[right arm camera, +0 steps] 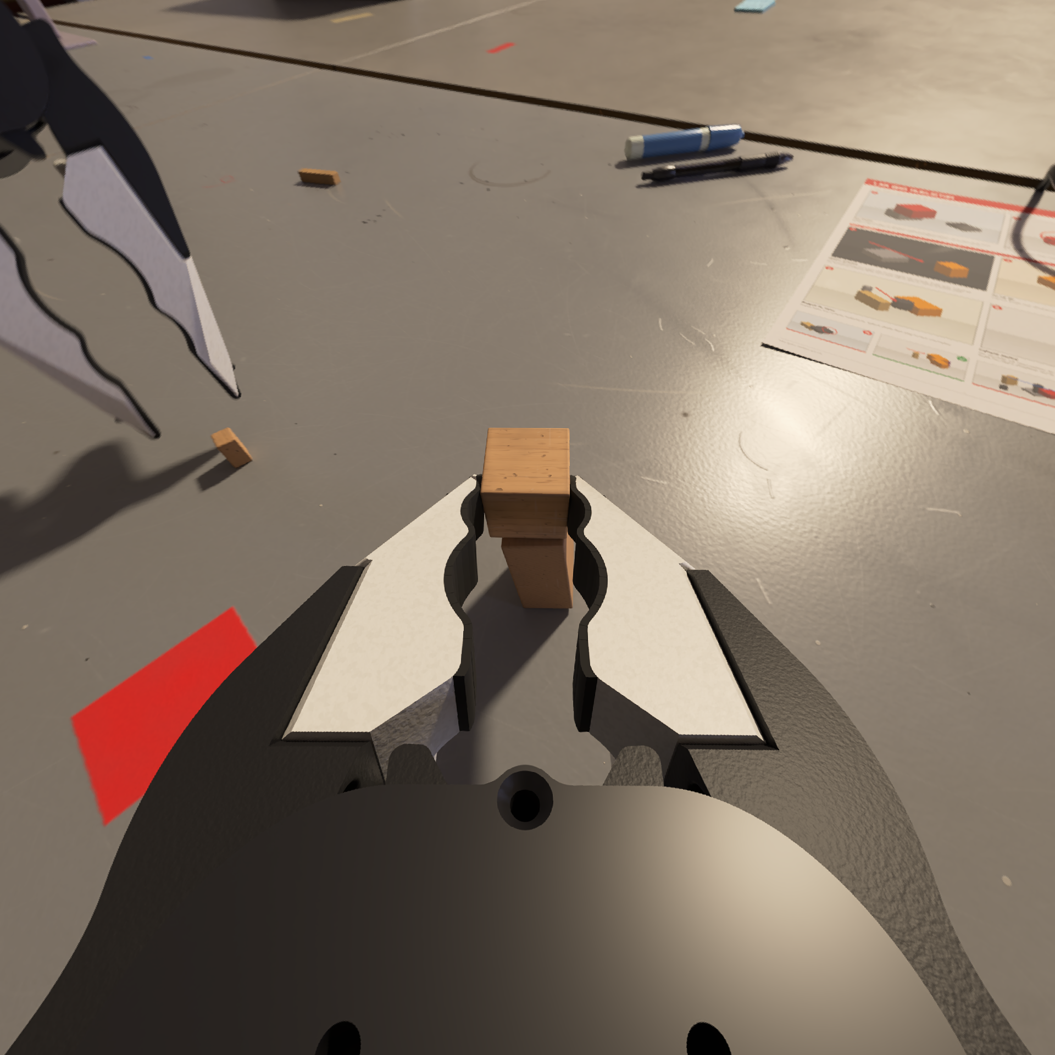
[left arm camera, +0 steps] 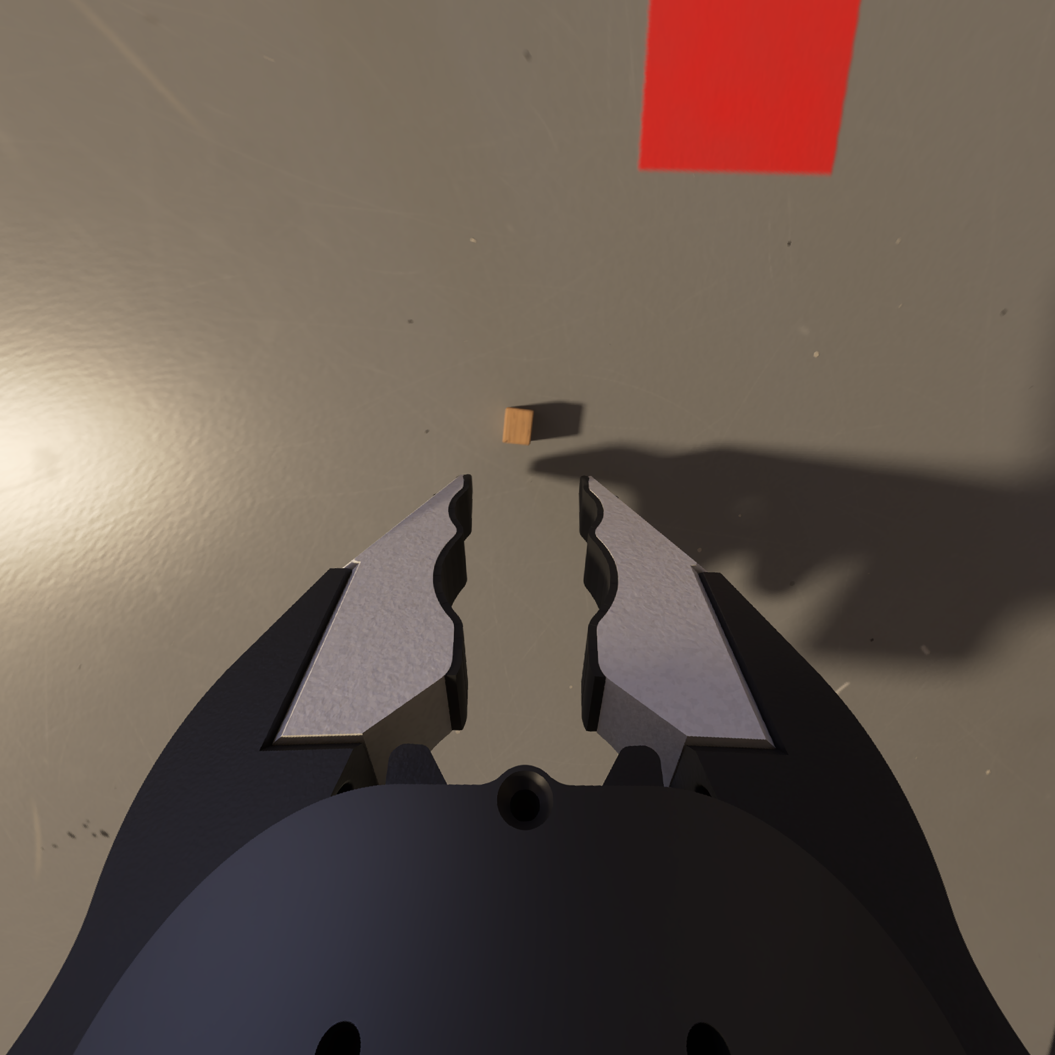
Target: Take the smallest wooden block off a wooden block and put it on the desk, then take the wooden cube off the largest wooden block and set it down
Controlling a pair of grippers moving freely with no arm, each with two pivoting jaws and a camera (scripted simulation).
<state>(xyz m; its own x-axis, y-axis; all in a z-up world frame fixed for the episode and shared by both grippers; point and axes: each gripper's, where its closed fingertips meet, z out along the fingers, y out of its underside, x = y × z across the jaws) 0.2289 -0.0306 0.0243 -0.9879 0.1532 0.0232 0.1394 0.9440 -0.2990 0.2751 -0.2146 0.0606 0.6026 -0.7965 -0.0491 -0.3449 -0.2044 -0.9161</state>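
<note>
My right gripper (right arm camera: 525, 485) is shut on the wooden cube (right arm camera: 525, 474), with both fingertips against its sides. The cube sits on top of an upright, larger wooden block (right arm camera: 542, 571) that stands on the grey desk (right arm camera: 628, 571) between my fingers. The smallest wooden block (right arm camera: 232, 447) lies on the desk to the left and looks tilted. In the left wrist view the same small block (left arm camera: 516, 425) lies just ahead of my left gripper (left arm camera: 525, 479), which is open, empty and above the desk. The left gripper (right arm camera: 194, 414) also shows at the upper left of the right wrist view.
A red patch (right arm camera: 154, 708) lies flat on the desk at the near left and also shows in the left wrist view (left arm camera: 742, 85). Another small wooden piece (right arm camera: 318, 176) lies farther back. A blue marker (right arm camera: 682, 141), a black pen (right arm camera: 716, 165) and a printed sheet (right arm camera: 925, 297) lie at the right.
</note>
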